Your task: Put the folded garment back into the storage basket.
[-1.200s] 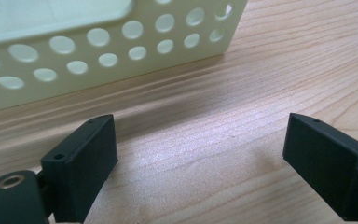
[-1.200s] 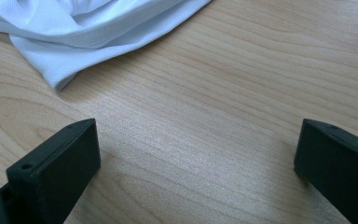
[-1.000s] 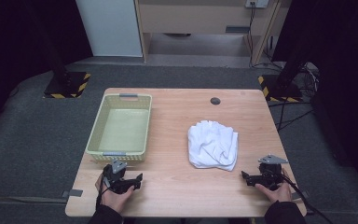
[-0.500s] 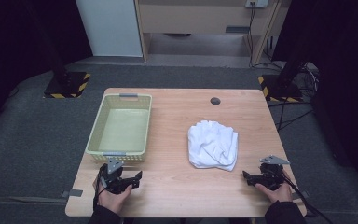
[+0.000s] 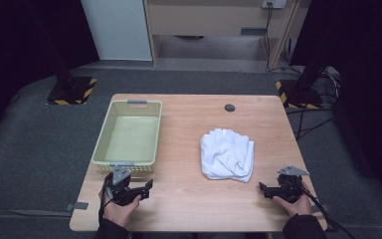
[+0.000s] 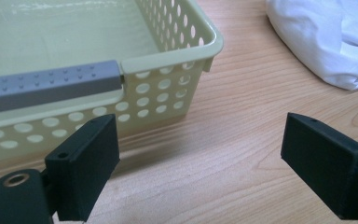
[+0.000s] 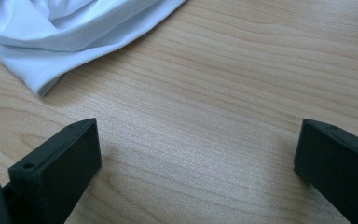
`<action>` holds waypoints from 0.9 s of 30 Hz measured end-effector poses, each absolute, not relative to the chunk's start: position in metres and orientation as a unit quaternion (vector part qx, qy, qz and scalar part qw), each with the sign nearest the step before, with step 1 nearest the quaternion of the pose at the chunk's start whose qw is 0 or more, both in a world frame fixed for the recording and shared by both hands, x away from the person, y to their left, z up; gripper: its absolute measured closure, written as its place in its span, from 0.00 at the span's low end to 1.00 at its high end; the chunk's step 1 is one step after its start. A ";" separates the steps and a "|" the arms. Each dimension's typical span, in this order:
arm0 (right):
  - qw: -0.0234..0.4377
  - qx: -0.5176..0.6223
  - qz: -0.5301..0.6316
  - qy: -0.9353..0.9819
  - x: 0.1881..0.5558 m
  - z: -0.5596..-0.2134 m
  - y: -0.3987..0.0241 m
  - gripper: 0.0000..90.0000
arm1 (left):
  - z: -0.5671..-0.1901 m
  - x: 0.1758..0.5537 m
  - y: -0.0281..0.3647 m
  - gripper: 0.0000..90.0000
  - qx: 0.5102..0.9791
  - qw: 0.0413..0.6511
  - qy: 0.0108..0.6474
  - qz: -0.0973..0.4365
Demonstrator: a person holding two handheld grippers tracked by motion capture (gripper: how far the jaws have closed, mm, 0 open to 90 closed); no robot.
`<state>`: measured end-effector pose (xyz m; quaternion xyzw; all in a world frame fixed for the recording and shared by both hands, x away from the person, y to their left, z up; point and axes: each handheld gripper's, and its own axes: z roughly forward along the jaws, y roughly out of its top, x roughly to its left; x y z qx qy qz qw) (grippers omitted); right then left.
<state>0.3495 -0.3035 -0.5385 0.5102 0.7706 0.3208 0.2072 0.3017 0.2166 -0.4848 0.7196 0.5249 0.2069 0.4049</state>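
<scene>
Nothing had visibly shifted since the earlier frame. Low at the near edge of the wooden table [image 5: 189,199], the left gripper [image 5: 146,188] sat with jaws apart just before the perforated cream plastic basket [image 5: 129,134] with its grey handle [image 6: 46,84]. No writing showed. The crumpled white cloth [image 5: 228,154] lay at centre-right, cut off in both gripper views. The right gripper [image 5: 264,189] rested with jaws apart.
</scene>
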 end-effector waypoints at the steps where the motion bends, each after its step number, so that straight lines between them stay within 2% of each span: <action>1: 0.207 0.510 0.321 0.771 0.350 -0.539 -0.304 0.01 | -0.484 0.302 0.216 0.12 0.719 0.405 0.525 0.207; 27: 0.207 0.510 0.321 0.771 0.349 -0.539 -0.303 0.01 | -0.457 0.317 0.201 0.12 0.715 0.441 0.499 0.214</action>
